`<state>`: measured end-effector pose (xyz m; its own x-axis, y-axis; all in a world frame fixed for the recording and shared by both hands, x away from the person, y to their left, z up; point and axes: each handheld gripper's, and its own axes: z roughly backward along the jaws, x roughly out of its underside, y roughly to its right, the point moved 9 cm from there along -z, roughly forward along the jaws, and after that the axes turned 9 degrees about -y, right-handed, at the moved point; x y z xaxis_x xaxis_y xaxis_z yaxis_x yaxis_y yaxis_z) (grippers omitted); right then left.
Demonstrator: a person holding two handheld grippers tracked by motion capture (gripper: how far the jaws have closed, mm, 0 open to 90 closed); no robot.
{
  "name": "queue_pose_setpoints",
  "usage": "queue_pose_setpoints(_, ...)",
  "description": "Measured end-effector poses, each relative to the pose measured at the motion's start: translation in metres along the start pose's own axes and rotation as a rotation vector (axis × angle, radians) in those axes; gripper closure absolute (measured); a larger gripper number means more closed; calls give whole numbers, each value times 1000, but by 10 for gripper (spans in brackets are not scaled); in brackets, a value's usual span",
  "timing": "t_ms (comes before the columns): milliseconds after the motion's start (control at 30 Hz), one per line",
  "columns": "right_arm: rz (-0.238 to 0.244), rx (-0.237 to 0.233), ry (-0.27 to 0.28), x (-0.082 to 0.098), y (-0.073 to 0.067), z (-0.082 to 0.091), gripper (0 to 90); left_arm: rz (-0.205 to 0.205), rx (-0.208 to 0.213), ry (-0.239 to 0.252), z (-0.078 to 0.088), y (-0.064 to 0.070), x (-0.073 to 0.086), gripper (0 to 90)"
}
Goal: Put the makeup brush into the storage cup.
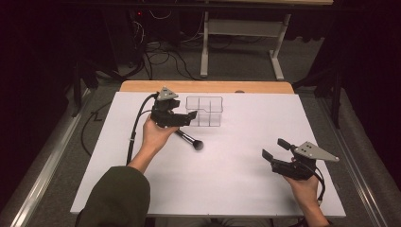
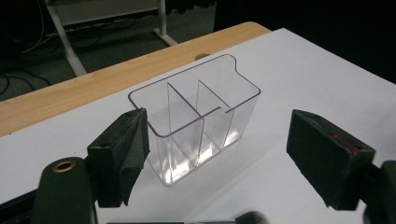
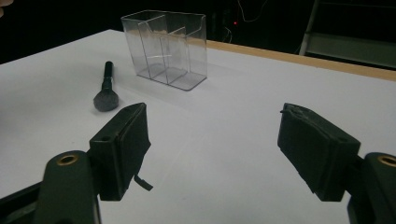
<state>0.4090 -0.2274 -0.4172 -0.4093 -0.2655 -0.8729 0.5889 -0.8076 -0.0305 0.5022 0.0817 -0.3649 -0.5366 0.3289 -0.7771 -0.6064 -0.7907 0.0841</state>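
Left gripper [image 1: 188, 118] jaws wide open, empty, facing clear organizer [image 2: 196, 116]. Brush [image 3: 106, 91] handle partly hidden beneath it. Right gripper [image 1: 275, 149] jaws wide open, empty above tabletop [image 1: 236, 170].

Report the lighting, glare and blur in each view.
High view: lit white table, dark surroundings, soft shadow by the brush. Left gripper view: bright glints at the base of the clear organizer; brush tip at the bottom edge blurred. Right gripper view: near jaws slightly soft, background black, a red light far back.
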Motion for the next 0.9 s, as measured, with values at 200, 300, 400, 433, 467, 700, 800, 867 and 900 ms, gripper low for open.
queue_pose_setpoints(200, 0, 0, 0, 0, 0, 0, 265, -12, -3, -43, -1, -2, 0, 209)
queue_pose_setpoints(300, 1, -1, 0, 0, 0, 0, 266, -36, -13, -76, -1, -2, 1, 200)
queue_pose_setpoints(400, 0, -2, 0, 0, 0, 0, 266, -45, -12, -100, -1, -3, 3, 196)
queue_pose_setpoints(433, 0, -2, 0, 0, 0, 0, 266, -45, -12, -100, -1, -3, 3, 195)
queue_pose_setpoints(467, 0, -2, 0, 0, 0, 0, 266, -49, -10, -117, -1, -4, 3, 195)
queue_pose_setpoints(700, 0, -3, -1, 0, 0, 0, 266, -68, -11, -184, -2, -9, 7, 193)
queue_pose_setpoints(800, -1, -3, -1, 0, 0, 0, 266, -75, -9, -209, -3, -10, 9, 189)
queue_pose_setpoints(867, 0, -3, -1, 0, 0, 0, 266, -84, -11, -233, -5, -10, 10, 185)
queue_pose_setpoints(900, 0, -1, -2, 0, 0, 0, 266, -94, -16, -245, -5, -10, 11, 184)
